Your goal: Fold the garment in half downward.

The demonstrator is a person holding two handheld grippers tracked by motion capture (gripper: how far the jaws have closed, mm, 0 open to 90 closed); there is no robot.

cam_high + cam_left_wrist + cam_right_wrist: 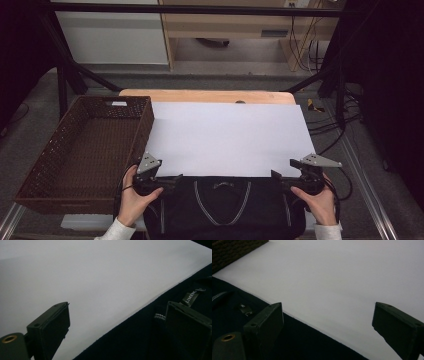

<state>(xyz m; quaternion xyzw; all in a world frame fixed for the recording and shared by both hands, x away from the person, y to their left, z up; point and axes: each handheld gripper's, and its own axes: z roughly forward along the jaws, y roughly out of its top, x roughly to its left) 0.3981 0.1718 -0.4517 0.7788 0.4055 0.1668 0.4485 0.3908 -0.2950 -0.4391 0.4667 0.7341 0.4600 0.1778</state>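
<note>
on the bench, near edge: a black garment [225, 205] lies at 6 o'clock in the high view, between the two hands, its upper hem touching the near edge of the white sheet [227, 137].
garment axis: long axis runs 9 to 3 o'clock, parallel to the sheet's near edge; two pale striped cords curve down its middle toward 6 o'clock.
garment label: in the left gripper view a small woven tag sits at 3 o'clock, just above the right-hand jaw.
garment in gripper views: dark cloth [140, 340] lies across the lower right of the left gripper view; in the right gripper view the cloth [307, 342] lies across the lower left.
left gripper [172, 181]: at 7 o'clock of the high view, held level, pointing toward 3 o'clock along the hem.
left hand [134, 197]: wrapped round the gripper body from below, white cuff at the bottom edge.
left jaws: wide apart, one over the sheet and one over the cloth; nothing pinched between them.
right gripper [282, 175]: at 5 o'clock, level, pointing toward 9 o'clock, mirroring the other.
right hand [317, 200]: grips from below, wrist coming in from 6 o'clock.
right jaws: standing wide apart, the hem's edge passing between them, not pressed.
basket [45, 165]: brown woven basket at 9 o'clock, just beside the sheet's left edge; its corner [234, 250] shows at 11 o'clock in the right gripper view.
</note>
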